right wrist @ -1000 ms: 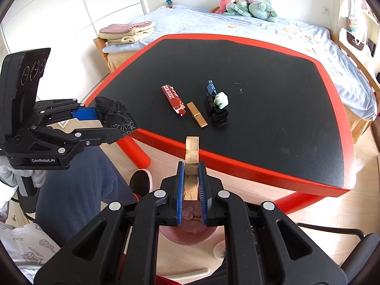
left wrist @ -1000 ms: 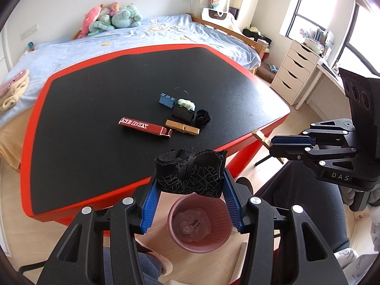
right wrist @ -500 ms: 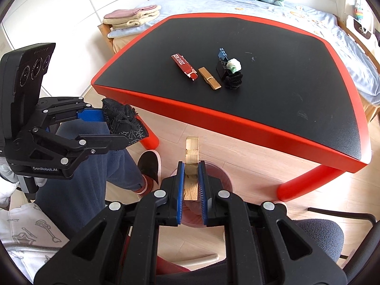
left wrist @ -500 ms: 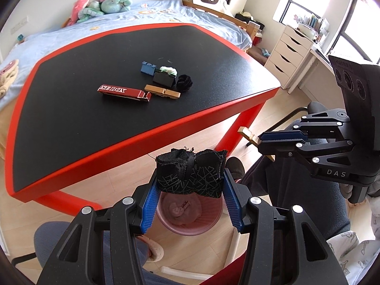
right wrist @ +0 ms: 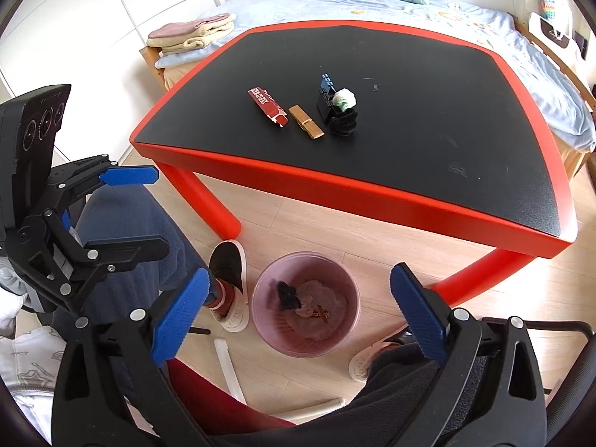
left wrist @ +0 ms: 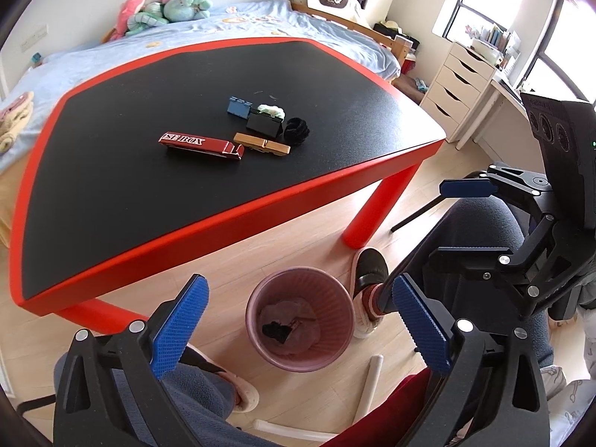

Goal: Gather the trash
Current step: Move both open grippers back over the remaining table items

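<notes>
A pink bin [left wrist: 300,318] stands on the floor before the red-edged black table [left wrist: 186,219]. A black crumpled piece [left wrist: 275,330] lies inside it, also seen in the right wrist view [right wrist: 287,294] with a small wooden piece [right wrist: 321,313]. My left gripper [left wrist: 298,326] is open and empty above the bin. My right gripper [right wrist: 298,316] is open and empty above the bin [right wrist: 306,303] too. On the table lie a red box [left wrist: 201,144], a wooden clip [left wrist: 262,143], a black ball [left wrist: 296,130], a black block [left wrist: 263,124], a green wad [left wrist: 272,110] and a blue brick [left wrist: 239,105].
The person's legs and slippered feet [left wrist: 367,287] flank the bin. A white tube [right wrist: 229,367] lies on the floor. A red table leg [right wrist: 203,201] stands left of the bin. A bed [right wrist: 409,11] lies behind the table, white drawers [left wrist: 458,85] to the right.
Both grippers opened over the bin. The black crumpled piece left my left gripper and the wooden clip left my right gripper; both now lie in the bin.
</notes>
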Tool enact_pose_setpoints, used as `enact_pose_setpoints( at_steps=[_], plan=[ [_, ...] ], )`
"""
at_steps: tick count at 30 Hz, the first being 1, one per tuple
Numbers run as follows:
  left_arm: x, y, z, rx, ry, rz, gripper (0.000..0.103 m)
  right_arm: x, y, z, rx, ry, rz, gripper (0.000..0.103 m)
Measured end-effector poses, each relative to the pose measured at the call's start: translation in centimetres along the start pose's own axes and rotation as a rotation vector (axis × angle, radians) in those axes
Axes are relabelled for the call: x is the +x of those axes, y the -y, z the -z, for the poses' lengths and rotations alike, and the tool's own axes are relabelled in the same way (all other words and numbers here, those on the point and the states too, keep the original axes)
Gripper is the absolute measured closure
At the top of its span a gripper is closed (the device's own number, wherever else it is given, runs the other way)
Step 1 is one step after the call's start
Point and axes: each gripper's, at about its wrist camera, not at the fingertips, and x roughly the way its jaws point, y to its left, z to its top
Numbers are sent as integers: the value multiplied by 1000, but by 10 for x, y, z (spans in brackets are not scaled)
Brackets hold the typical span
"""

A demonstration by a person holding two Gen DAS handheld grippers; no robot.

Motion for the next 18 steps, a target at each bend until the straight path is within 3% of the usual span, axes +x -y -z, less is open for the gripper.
enact_pose_setpoints(
  at_steps=[18],
  plan=[
    [-2, -9, 1, -37, 0, -10, 8, 3, -2, 4, 2, -11, -15, 4]
  ],
)
